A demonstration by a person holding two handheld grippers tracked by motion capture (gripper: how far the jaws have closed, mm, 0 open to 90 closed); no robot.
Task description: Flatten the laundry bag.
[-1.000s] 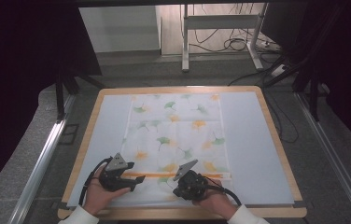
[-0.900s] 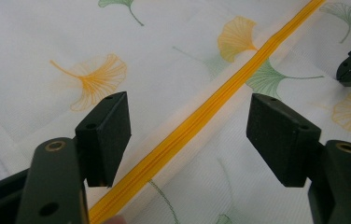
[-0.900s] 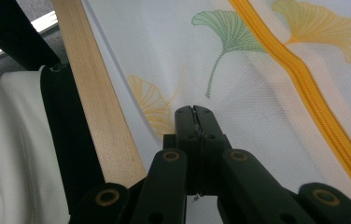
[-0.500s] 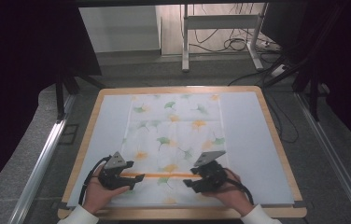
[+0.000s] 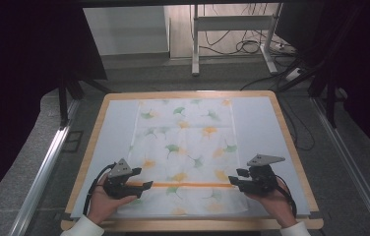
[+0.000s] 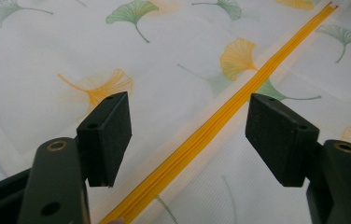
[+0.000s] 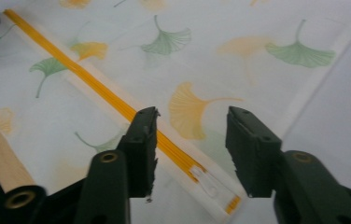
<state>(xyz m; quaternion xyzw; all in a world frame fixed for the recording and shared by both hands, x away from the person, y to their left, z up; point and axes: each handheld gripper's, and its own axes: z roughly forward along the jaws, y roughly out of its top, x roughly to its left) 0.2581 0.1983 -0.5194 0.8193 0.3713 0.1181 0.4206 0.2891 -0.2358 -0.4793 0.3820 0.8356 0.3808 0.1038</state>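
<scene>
A white cloth (image 5: pixel 185 147) printed with green and orange ginkgo leaves lies flat on the table. An orange zipper (image 5: pixel 188 185) runs across its near part. My left gripper (image 5: pixel 146 186) rests at the zipper's left end, open, with the zipper (image 6: pixel 220 119) passing under and between its jaws (image 6: pixel 187 135). My right gripper (image 5: pixel 232 181) is at the zipper's right end. Its jaws have just been closing but stand open (image 7: pixel 192 149), and the pale zipper pull (image 7: pixel 206 179) lies on the cloth between them, untouched.
The cloth sits on a pale blue mat (image 5: pixel 262 128) inside a wooden-edged board (image 5: pixel 291 142). Metal rails (image 5: pixel 45 167) run along both sides of the table. Stand legs (image 5: pixel 195 44) and cables (image 5: pixel 252 46) are on the floor beyond the far edge.
My right gripper has slid right along the zipper from near its middle to its right end, and its jaws now stand apart. The left gripper has stayed put.
</scene>
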